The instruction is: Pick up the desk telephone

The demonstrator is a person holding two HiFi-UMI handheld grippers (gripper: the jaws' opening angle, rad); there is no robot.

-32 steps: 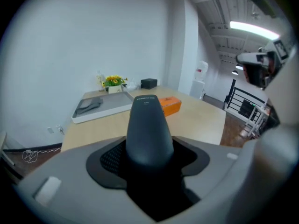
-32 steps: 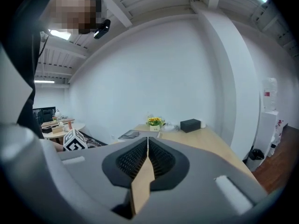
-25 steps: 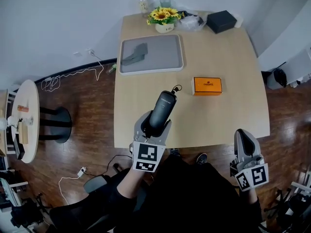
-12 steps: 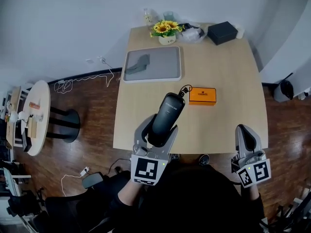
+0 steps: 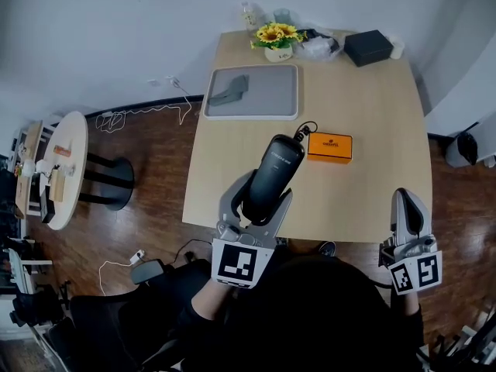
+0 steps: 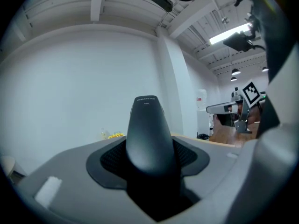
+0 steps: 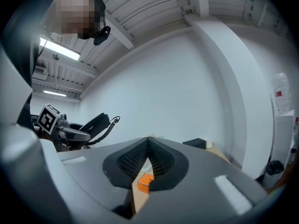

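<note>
Well beyond telephone [image 5: 273,178], sunflowers [image 5: 280,32] in pot [image 5: 279,53]

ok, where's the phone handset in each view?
Head view: handset centre, held in the left gripper.
Left gripper view: dead centre, clamped between the jaws.
Right gripper view: left edge, mid height, cord trailing right.
Landmark: orange box, right of the handset in head view, seen through the gap below the right gripper's closed tips; absent from the left gripper view.

table [image 5: 372,184]: wood | on it: grey tray [image 5: 267,91], orange box [image 5: 329,147], black box [image 5: 369,47], flowers [image 5: 279,34]
</note>
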